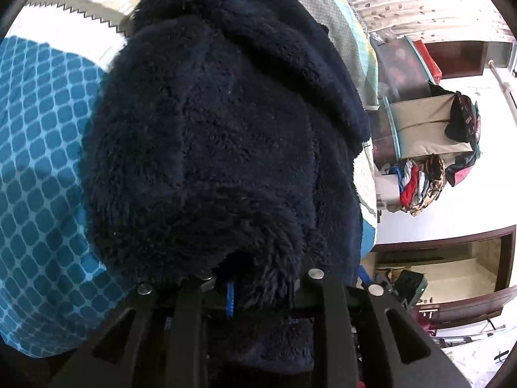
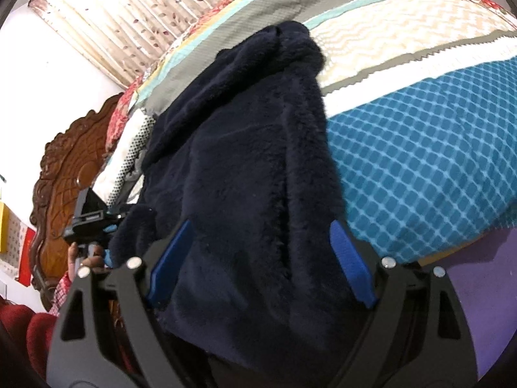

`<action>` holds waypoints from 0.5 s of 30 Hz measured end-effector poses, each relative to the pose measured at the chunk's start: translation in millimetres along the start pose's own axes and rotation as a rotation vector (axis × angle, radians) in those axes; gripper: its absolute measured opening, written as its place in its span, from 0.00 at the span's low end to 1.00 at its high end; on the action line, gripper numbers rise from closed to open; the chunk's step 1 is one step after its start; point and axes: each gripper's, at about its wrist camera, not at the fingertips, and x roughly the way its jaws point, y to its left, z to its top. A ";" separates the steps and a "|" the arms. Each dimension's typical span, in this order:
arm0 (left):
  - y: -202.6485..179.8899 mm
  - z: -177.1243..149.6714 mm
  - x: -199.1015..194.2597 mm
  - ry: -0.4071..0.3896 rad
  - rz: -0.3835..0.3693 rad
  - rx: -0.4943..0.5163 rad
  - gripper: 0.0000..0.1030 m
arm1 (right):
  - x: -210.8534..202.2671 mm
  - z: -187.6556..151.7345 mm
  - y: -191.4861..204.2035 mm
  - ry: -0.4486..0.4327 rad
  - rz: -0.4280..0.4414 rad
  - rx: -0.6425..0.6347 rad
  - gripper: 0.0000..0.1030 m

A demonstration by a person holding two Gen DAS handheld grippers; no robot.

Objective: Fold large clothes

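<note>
The fleece garment (image 2: 245, 168) is dark navy, plain; the bedspread (image 2: 420, 168) under it is teal with a pale lattice of small squares; farther off run cream zigzag, grey and mint stripes; the right gripper's pads (image 2: 350, 265) are blue

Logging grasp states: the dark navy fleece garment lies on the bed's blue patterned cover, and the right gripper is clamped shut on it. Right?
Not quite. The right gripper is open, its blue pads spread around the dark navy fleece garment, as the right wrist view shows. The blue patterned cover part holds.
</note>
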 end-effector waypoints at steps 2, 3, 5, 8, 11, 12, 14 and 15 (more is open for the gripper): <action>0.6 -0.7 -0.5 0.011 0.002 0.011 0.33 | -4.4 -4.0 -5.1 0.011 -0.002 0.004 0.80; -0.2 -0.6 -2.0 0.013 0.002 0.019 0.33 | -5.8 -6.6 -6.7 0.017 -0.002 0.003 0.80; -1.2 0.6 -5.5 0.020 0.003 0.035 0.33 | -9.1 -11.9 -7.5 0.038 0.003 -0.003 0.80; -8.2 0.6 -11.4 0.030 0.004 0.054 0.33 | -14.0 -20.8 -4.6 0.067 0.014 -0.030 0.80; -17.1 -1.5 -21.1 0.034 0.008 0.086 0.33 | -15.2 -30.8 -4.4 0.093 0.002 -0.053 0.80; -20.5 -2.8 -25.5 0.029 0.009 0.101 0.33 | -15.2 -34.0 -5.6 0.101 0.003 -0.053 0.80; -23.0 -5.3 -32.6 0.023 0.009 0.116 0.34 | -13.1 -39.5 -8.6 0.115 -0.002 -0.053 0.80; -22.3 -7.2 -34.1 0.026 0.017 0.118 0.35 | -11.5 -41.5 -10.9 0.120 -0.015 -0.057 0.80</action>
